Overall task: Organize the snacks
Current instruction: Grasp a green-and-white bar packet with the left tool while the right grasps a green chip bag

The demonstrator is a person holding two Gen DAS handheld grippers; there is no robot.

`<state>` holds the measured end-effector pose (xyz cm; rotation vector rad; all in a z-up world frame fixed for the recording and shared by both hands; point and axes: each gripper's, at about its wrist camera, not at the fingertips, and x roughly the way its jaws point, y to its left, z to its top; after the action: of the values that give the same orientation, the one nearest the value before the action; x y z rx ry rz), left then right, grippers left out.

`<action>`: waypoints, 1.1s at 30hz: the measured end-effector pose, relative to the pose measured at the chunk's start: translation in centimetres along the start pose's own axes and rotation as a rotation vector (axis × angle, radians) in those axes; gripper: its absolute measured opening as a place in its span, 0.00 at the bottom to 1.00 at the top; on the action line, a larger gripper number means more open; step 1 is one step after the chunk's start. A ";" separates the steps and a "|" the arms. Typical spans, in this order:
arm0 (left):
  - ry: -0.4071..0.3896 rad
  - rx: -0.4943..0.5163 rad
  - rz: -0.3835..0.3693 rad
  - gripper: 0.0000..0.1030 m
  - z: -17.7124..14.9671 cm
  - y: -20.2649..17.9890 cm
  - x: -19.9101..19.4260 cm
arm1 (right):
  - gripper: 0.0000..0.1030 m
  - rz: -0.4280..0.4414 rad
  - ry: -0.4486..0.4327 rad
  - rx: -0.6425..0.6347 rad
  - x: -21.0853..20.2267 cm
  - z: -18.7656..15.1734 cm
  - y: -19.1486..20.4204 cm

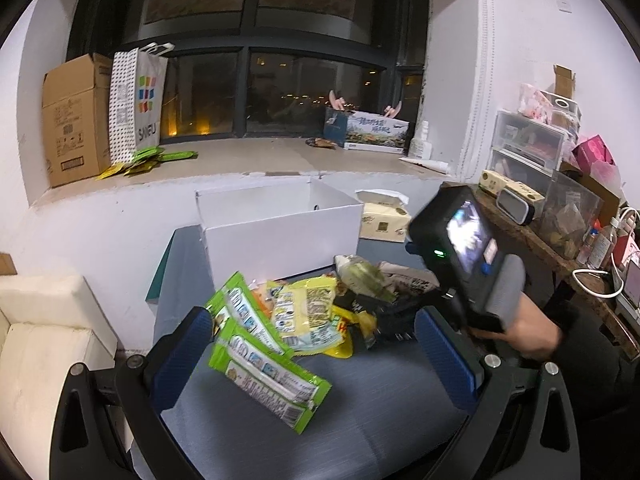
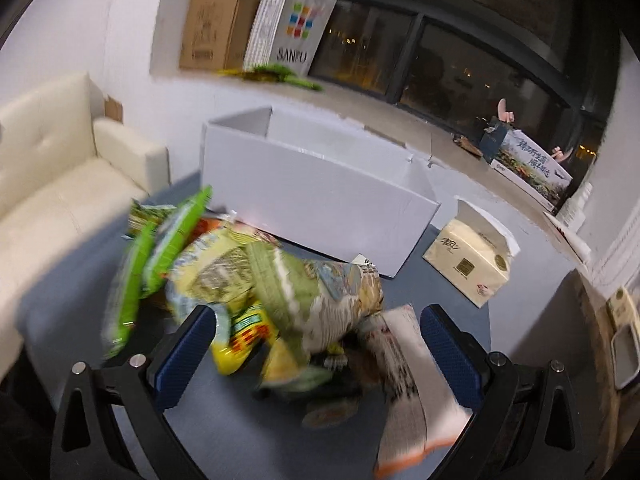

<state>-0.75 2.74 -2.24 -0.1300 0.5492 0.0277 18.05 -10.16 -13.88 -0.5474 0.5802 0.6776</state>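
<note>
Left wrist view shows my left hand-held gripper spread wide, its ribbed blue pads released and holding nothing; between them lies a glossy green foil packet, flat and rectangular, tilted with one end near the left pad, though I cannot tell whether it touches; just beyond it a heap of crinkled snack packets in yellow and green rests on the matte blue-grey surface; further ahead stands an open white cardboard box, plain and square-edged, with a soft cream tissue pack to its right; my right hand grips the other tool's dark handle at the right.

Right wrist view has my right hand-held gripper likewise splayed, clasping nothing; blurred packets crowd the gap between its pads, a pale printed pouch lying close to the right pad; the white box sits ahead, beyond the pile.
</note>
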 end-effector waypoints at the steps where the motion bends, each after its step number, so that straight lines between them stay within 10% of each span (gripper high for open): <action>1: 0.004 -0.007 0.006 1.00 -0.1 0.3 0.1 | 1.00 -0.025 0.020 -0.008 1.3 0.3 0.1; 8: 0.044 -0.074 0.024 1.00 -1.0 2.6 1.1 | 0.93 -0.048 0.080 -0.038 5.5 0.8 0.4; 10: 0.060 -0.089 0.030 1.00 -1.2 2.9 1.7 | 0.55 -0.030 0.104 -0.044 6.3 0.6 0.4; 16: 0.100 -0.129 0.032 1.00 -2.1 3.9 3.2 | 0.35 -0.052 0.092 -0.067 5.6 0.6 0.0; 33: 0.395 -0.537 -0.114 1.00 -7.7 7.6 14.4 | 0.31 0.265 -0.307 0.361 -10.5 -0.7 -9.4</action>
<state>7.09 9.12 -17.12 -0.7013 0.9191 0.0383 17.81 -21.11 -5.00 -0.0256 0.4739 0.8649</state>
